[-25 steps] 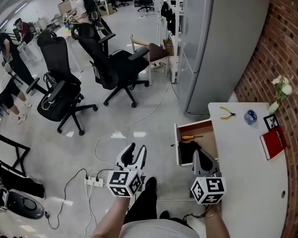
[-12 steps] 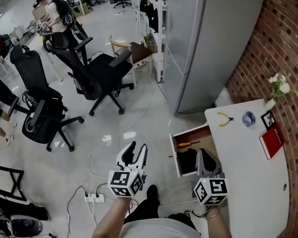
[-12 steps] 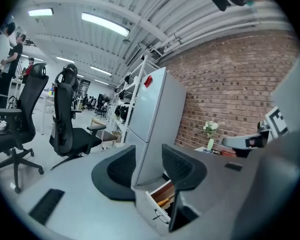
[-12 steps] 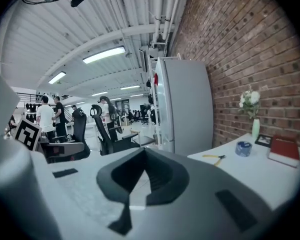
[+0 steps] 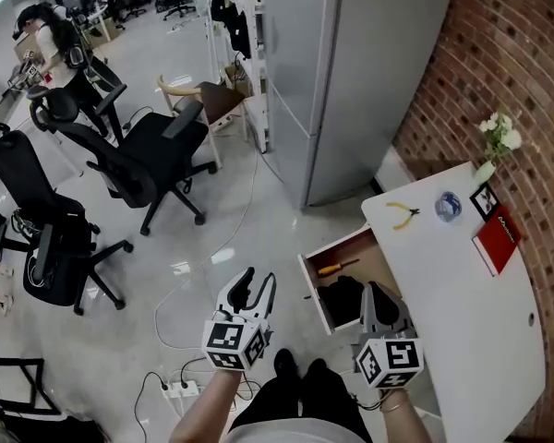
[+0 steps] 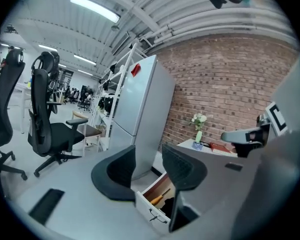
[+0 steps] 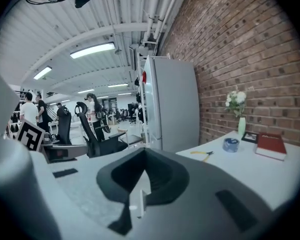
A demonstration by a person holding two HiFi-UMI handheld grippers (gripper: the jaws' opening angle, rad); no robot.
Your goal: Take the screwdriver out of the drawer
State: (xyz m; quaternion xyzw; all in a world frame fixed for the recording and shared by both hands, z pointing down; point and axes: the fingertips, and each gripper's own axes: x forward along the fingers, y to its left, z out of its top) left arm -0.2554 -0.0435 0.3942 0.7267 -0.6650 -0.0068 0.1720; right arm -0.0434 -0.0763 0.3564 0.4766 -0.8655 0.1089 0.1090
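Two grippers (image 5: 250, 285) (image 5: 378, 295), one screwdriver (image 5: 337, 268), one drawer (image 5: 312, 290)

The left gripper (image 5: 255, 288) sits at 7 o'clock in the head view, pointing toward 12, jaws apart and empty; the right gripper (image 5: 379, 301) at 5 o'clock points likewise, jaws together on nothing; bare forearms (image 5: 206, 404) enter from 6 o'clock.

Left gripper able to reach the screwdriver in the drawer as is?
Probably yes: the drawer stands open, the screwdriver lies uncovered, and the left gripper, jaws apart and empty, faces it with nothing between.
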